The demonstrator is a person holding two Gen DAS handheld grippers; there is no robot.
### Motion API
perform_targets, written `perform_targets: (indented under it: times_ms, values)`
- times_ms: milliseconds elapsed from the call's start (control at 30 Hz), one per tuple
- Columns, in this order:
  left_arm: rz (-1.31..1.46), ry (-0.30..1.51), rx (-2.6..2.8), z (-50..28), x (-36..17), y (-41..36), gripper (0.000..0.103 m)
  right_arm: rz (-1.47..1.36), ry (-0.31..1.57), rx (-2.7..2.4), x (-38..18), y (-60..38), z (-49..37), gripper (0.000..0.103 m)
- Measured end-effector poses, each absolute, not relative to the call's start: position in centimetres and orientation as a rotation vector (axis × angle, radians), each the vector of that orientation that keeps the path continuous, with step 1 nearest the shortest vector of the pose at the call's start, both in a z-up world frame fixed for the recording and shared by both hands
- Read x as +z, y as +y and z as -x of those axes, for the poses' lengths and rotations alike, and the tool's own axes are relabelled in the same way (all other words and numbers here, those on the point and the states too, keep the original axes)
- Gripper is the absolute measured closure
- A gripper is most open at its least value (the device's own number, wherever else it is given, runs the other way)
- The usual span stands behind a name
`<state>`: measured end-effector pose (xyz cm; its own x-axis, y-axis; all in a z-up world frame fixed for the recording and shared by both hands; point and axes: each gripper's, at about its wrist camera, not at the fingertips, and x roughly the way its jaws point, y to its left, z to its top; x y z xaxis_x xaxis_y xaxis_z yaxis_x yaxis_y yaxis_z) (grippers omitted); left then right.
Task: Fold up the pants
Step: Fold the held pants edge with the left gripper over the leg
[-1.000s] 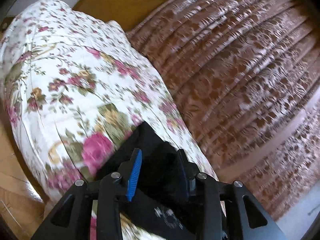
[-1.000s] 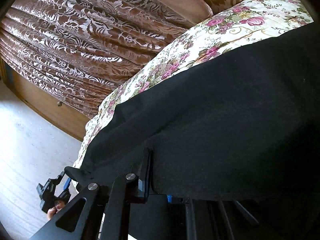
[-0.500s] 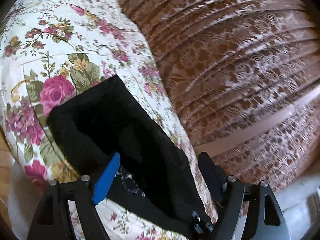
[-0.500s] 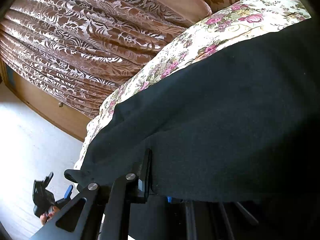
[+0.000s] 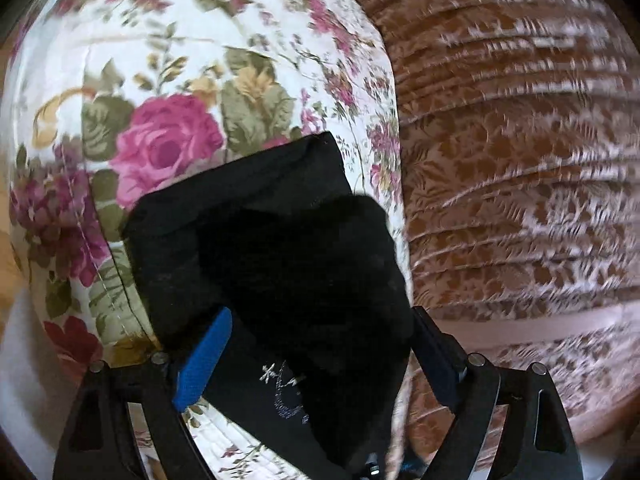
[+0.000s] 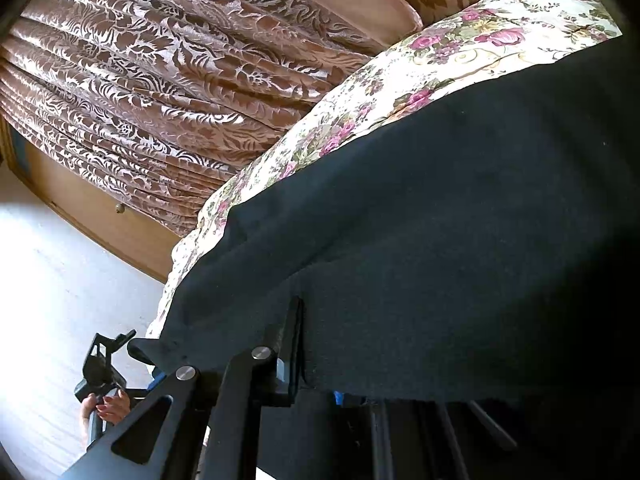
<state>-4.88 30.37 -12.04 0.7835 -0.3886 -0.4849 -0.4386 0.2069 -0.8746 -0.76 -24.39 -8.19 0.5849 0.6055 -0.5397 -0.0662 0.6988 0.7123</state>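
One pair of black pants [image 5: 280,240] is seen, spread on a white quilt [image 5: 180,60] printed with pink roses and green leaves. A small pale embroidered mark [image 5: 286,394] is stitched on the fabric near the left gripper [image 5: 320,344]; its letters are too blurred to be read. The cloth is plain, matte and dark, with a folded end lying doubled over itself and a hemmed edge visible along the top. In the right wrist view the pants [image 6: 440,240] are draped broadly over the quilt's [image 6: 460,52] edge. Two grippers are counted. The left gripper's jaws have just been opening and stand wide, with the fabric lying between the blue pad [image 5: 204,360] and the dark one, unpressed. The right gripper [image 6: 304,360] is clamped on the pants' lower edge. Brown patterned drapery [image 6: 180,80] is seen behind.
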Motion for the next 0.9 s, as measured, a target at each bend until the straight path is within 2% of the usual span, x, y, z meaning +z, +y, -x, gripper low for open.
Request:
perform_targets:
  times_ms: [33, 100, 167, 233, 333, 467, 633, 733, 900]
  values:
    - [1.430, 0.717, 0.031, 5.0, -12.3, 30.6, 0.017, -0.702, 0.867, 0.431, -8.2, -24.4, 0.8, 0.091]
    - [1.464, 0.672, 0.005, 5.0, -12.4, 31.0, 0.032, -0.703, 0.868, 0.431, -8.2, -24.4, 0.8, 0.091]
    - [1.421, 0.667, 0.015, 4.8, -12.0, 31.2, 0.055, -0.708, 0.872, 0.427, -8.3, -24.5, 0.7, 0.091]
    - [1.342, 0.667, 0.020, 4.4, -11.3, 31.2, 0.070, -0.718, 0.879, 0.425, -8.3, -24.5, 0.7, 0.091]
    - [1.257, 0.670, 0.008, 3.0, -10.0, 30.9, 0.085, -0.746, 0.902, 0.421, -8.2, -24.7, 0.1, 0.091]
    - [1.198, 0.600, -0.095, 0.7, -7.1, 31.2, 0.089, -0.753, 0.884, 0.411, -6.2, -24.8, -1.7, 0.091]
    - [1.070, 0.445, -0.238, 1.1, -3.4, 31.6, 0.089, -0.736, 0.707, 0.473, -1.3, -24.9, -1.3, 0.091]
    - [1.006, 0.483, -0.199, 1.9, -4.6, 32.0, 0.089, -0.705, 0.699, 0.502, -0.6, -24.5, -0.3, 0.091]
    - [1.009, 0.635, -0.095, 4.8, -10.3, 33.0, 0.090, -0.648, 0.830, 0.518, -4.2, -23.5, 1.8, 0.091]
